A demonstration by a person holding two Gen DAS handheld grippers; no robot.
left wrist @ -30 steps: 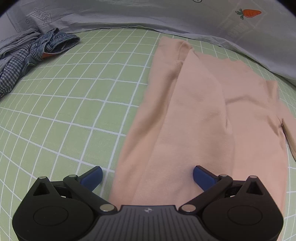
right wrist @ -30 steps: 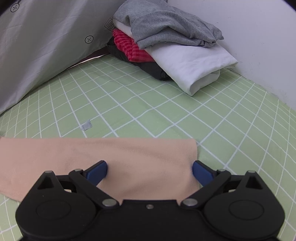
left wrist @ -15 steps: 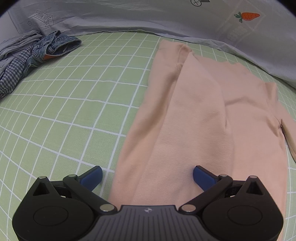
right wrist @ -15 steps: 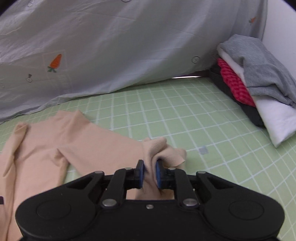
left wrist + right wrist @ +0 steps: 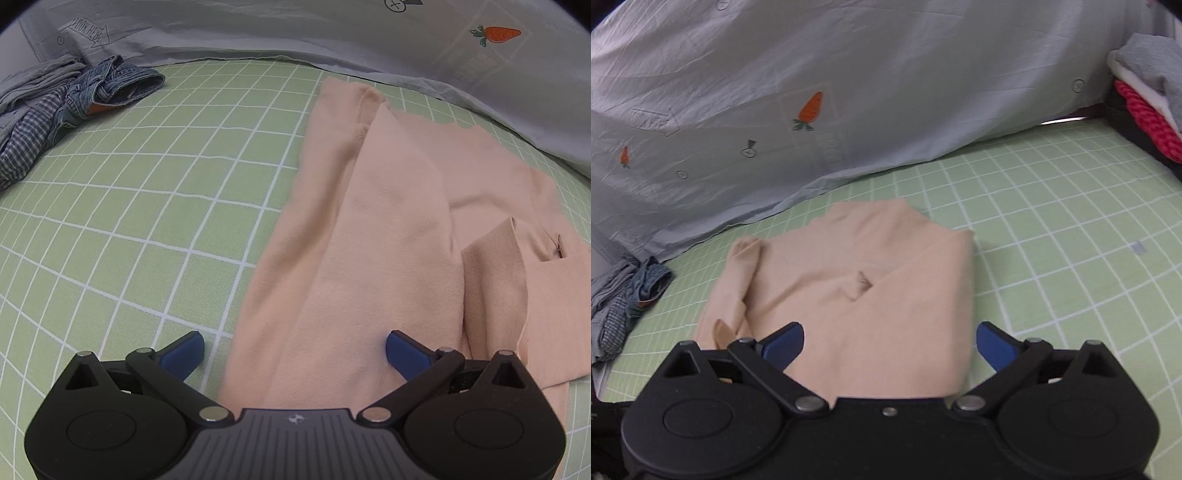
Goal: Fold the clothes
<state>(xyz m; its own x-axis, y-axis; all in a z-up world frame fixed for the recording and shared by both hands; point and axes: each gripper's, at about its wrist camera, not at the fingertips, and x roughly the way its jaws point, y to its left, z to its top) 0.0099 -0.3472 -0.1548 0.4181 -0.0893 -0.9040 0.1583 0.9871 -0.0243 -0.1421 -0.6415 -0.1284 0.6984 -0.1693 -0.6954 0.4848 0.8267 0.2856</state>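
Note:
A peach long-sleeved top (image 5: 388,221) lies flat on the green checked mat (image 5: 147,192), with both sleeves folded in over its body. It also shows in the right wrist view (image 5: 871,295). My left gripper (image 5: 294,349) is open and empty, low over the top's near left edge. My right gripper (image 5: 889,341) is open and empty, just above the top's near edge, with the right sleeve (image 5: 923,273) lying folded across the body.
A heap of denim and checked clothes (image 5: 62,99) lies at the mat's far left. A stack of folded clothes (image 5: 1145,107) stands at the far right. A grey sheet with carrot prints (image 5: 812,107) hangs along the back edge.
My right gripper carried the right sleeve end leftwards over the top, then opened and let it go. The sleeve now lies folded on the body. My left gripper stayed open and almost still.

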